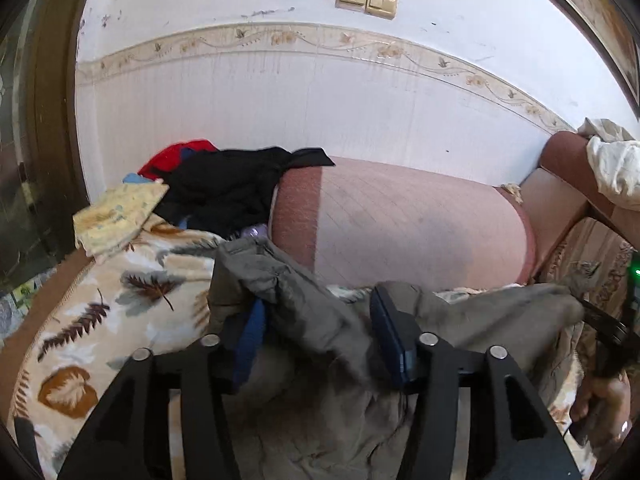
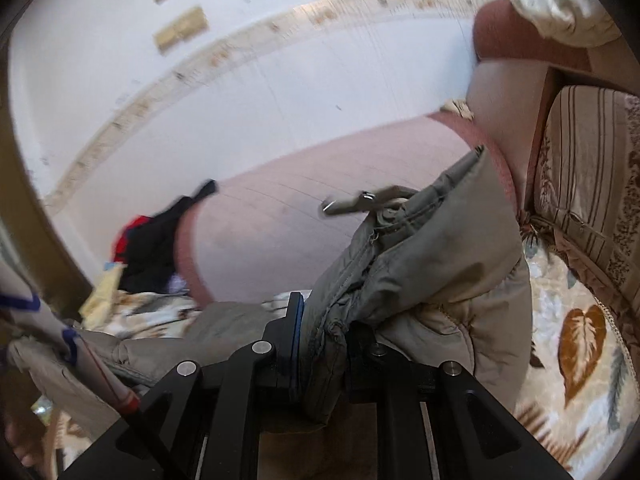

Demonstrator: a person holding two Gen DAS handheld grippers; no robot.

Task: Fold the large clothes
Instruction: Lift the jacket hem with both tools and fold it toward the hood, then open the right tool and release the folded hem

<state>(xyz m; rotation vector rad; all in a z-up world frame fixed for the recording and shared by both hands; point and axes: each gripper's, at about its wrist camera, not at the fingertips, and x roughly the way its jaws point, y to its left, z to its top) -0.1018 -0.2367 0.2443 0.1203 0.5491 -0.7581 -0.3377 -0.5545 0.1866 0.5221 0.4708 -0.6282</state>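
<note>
Left gripper (image 1: 320,320), bottom centre of the left wrist view: jaws stand roughly half apart, olive-grey jacket (image 1: 304,308) draped over and between the fingers, fabric lying across the left blue pad (image 1: 252,336), but the pads don't press on it, so no grip there. Right gripper (image 2: 322,340), bottom centre of the right wrist view: jaws nearly together, clamped on a bunched fold of the same jacket (image 2: 432,264); the collar and zipper edge rise from the grip toward the upper right of that frame, a strap with a metal buckle (image 2: 352,202) sticking out to the left. In the left wrist view the jacket spans the lower half of the frame from centre-left to the right edge, where the right gripper (image 1: 608,332) and the hand (image 1: 604,404) holding it show at lower right. The jacket hangs over a leaf-print blanket (image 1: 100,312) that covers the seat, lower left in the left view, lower right in the right view. Pink sofa backrest (image 1: 400,220) sits mid-frame behind the jacket. Pile of black and red clothes (image 1: 216,188) on the backrest's left end, centre-left; yellow patterned cloth (image 1: 116,212) just left of the pile. White garment (image 1: 612,160) on the armrest at the right edge. Wall switches (image 1: 366,0) top centre. Right view is motion-blurred.
</note>
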